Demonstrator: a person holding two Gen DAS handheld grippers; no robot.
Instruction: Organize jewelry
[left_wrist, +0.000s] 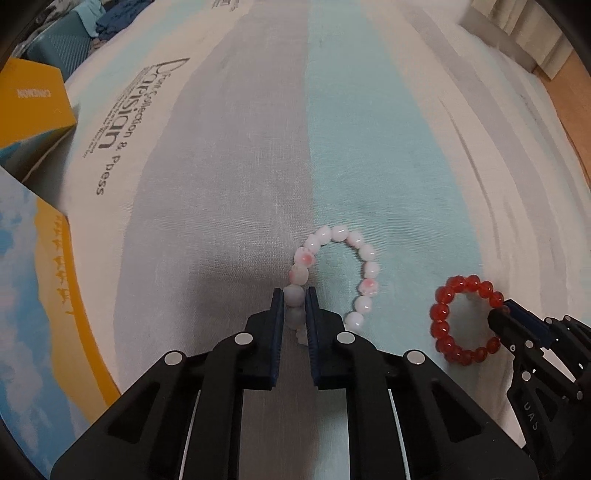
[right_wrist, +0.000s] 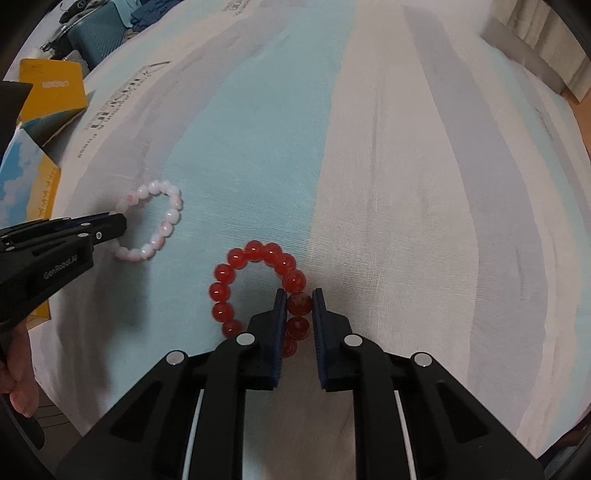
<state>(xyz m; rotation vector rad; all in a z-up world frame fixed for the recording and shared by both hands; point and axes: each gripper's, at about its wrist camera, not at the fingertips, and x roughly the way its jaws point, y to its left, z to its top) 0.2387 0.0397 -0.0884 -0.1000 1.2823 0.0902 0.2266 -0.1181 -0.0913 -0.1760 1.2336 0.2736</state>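
Gripping a bead apiece, both black two-finger tools point steeply down at a bed spread with a striped cloth (left_wrist: 229, 155) of grey, pale turquoise and cream bands. The left gripper (left_wrist: 294, 301) has its blue-padded jaws nearly closed, pinched on the bracelet of round white beads flecked with pink (left_wrist: 364, 254); the rest of that loop fans out ahead of the fingertips, over the seam where a grey band meets the turquoise one. The right gripper (right_wrist: 298, 301) is likewise drawn almost together, its pads pressing a bead of the bracelet of glossy round red beads (right_wrist: 255, 251), whose ring curves away to the left of the tips, over the turquoise band near its border with the cream.

The two bracelets sit near each other but apart, roughly midway across the cloth and towards the person's side of it. From the right wrist camera, part of a hand (right_wrist: 20, 369) shows behind the left tool. At the left edge of the bed a yellow cardboard box (left_wrist: 33, 107) stands beside a flat box printed with blue sky, clouds and a yellow border (left_wrist: 33, 295).
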